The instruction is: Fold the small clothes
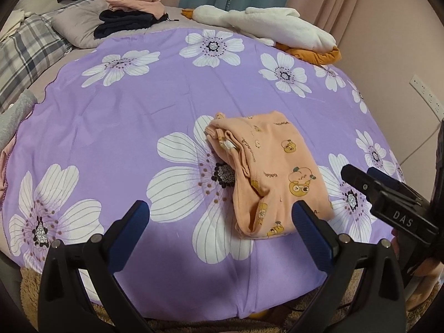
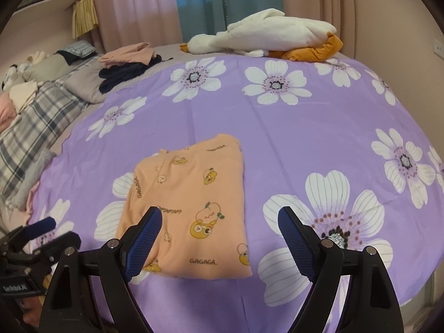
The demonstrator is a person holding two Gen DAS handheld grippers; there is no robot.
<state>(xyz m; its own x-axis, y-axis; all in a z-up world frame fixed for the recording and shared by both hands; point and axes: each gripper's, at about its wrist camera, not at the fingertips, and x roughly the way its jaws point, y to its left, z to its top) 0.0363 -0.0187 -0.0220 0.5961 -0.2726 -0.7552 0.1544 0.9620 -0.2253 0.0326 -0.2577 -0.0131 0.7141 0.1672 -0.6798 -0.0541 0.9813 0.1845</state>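
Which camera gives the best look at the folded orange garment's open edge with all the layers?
The left wrist view: the garment shows its layered left edge and a white tag there. The right wrist view sees it from above as a flat rectangle, its near corner partly behind a tool finger.

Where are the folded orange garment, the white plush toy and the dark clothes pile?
orange garment (image 2: 191, 208): right wrist view, middle of its top.
white plush toy (image 2: 274, 32): right wrist view, body.
dark clothes pile (image 1: 125, 22): left wrist view, top fold.

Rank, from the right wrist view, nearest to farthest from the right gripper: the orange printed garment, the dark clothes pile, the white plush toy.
1. Orange printed garment, just ahead of the right gripper, slightly left.
2. Dark clothes pile, far left.
3. White plush toy, far edge, by the curtain.
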